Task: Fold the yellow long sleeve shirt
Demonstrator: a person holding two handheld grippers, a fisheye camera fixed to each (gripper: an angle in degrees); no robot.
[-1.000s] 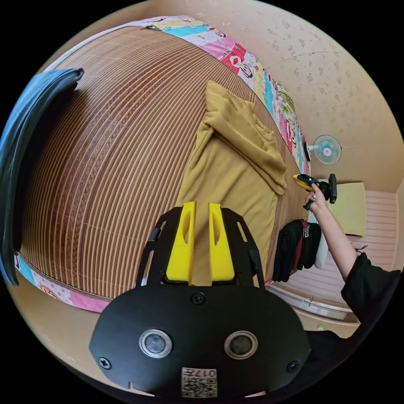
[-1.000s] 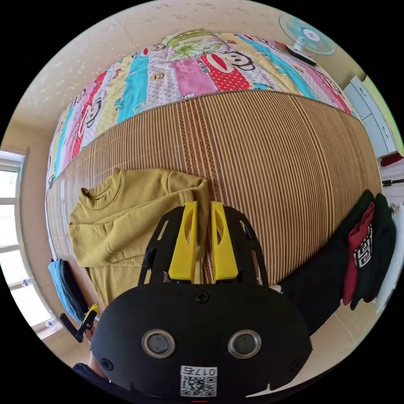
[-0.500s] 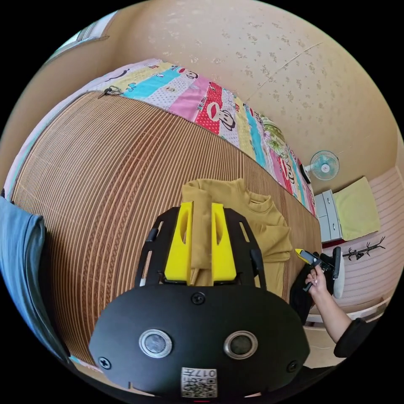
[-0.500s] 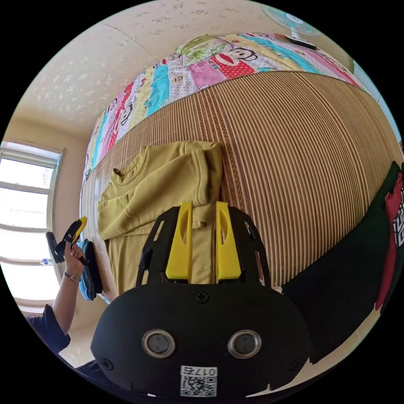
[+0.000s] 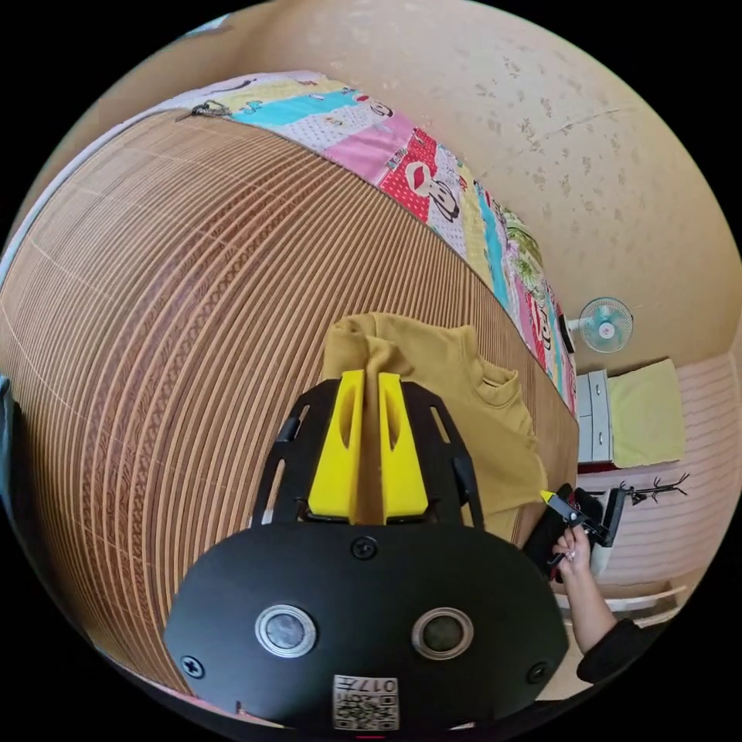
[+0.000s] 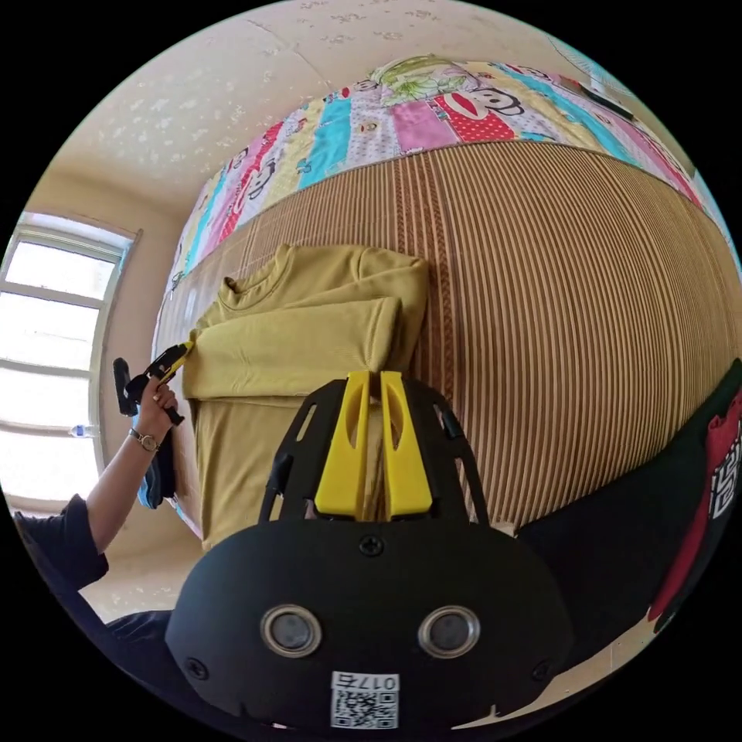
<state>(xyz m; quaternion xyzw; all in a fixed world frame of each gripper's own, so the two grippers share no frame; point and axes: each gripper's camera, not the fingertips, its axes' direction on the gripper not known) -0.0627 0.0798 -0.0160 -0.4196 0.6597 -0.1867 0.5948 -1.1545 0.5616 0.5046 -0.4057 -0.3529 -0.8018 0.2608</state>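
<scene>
The yellow long sleeve shirt [image 6: 301,332] lies on the bamboo mat with both sleeves folded across its chest and its collar toward the quilt. In the left gripper view the shirt [image 5: 464,410] runs away from my left gripper [image 5: 371,379], whose jaws stand close together with a ridge of the shirt's side edge pinched between them. My right gripper [image 6: 376,377] sits at the opposite side edge, by the folded cuff, jaws nearly together on the fabric. The left gripper [image 6: 185,349], held by a hand, touches the shirt's far edge. The right gripper [image 5: 550,498] meets the other edge.
The bamboo mat [image 5: 193,309] covers a bed with a patchwork quilt [image 6: 433,116] along the wall. A pile of dark clothes [image 6: 618,533] lies at the mat's corner. A blue garment [image 6: 161,483] hangs off the mat below the hand. A fan [image 5: 607,325] and a window [image 6: 46,348] stand beyond.
Both grippers dropped to the shirt's two side edges, and their jaws narrowed onto the fabric. The views shifted with the hands; the shirt itself kept its place.
</scene>
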